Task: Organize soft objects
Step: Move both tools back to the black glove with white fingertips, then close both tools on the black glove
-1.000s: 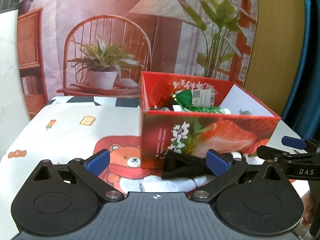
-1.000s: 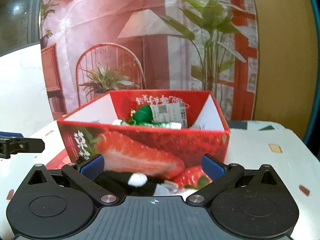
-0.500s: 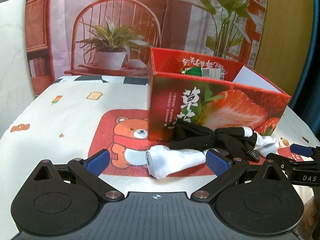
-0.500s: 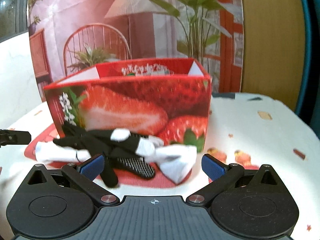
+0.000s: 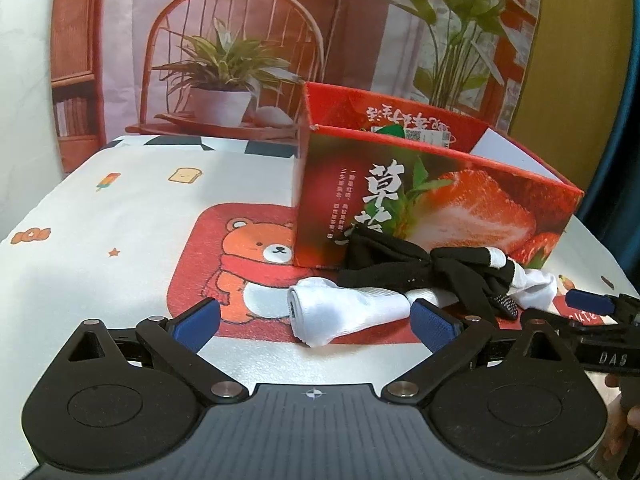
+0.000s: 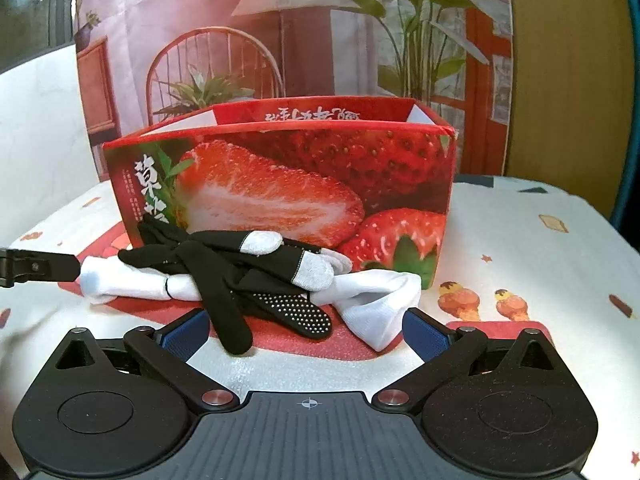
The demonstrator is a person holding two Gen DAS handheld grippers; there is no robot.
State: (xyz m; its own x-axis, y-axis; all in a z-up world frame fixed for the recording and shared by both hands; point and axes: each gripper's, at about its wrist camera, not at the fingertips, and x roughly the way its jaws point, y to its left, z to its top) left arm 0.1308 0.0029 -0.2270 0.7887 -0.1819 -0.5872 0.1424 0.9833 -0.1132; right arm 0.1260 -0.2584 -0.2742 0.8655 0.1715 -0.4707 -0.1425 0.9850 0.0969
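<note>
Printed tablecloth with a box and a heap of soft things

The tablecloth [image 5: 132, 216], white with a red bear patch and small food prints, carries a strawberry box [image 6: 304, 184] straight ahead of both pairs of jaws. Against the box's near wall lie white socks [image 5: 344, 312] with black gloves [image 6: 224, 264] draped across them, just beyond the jaw tips.

tablecloth [image 5: 120, 216]: white, cartoon bear print | backdrop [image 5: 240, 40]: printed chair, potted plant, lamp | curtain [image 5: 624, 120]: blue
</note>
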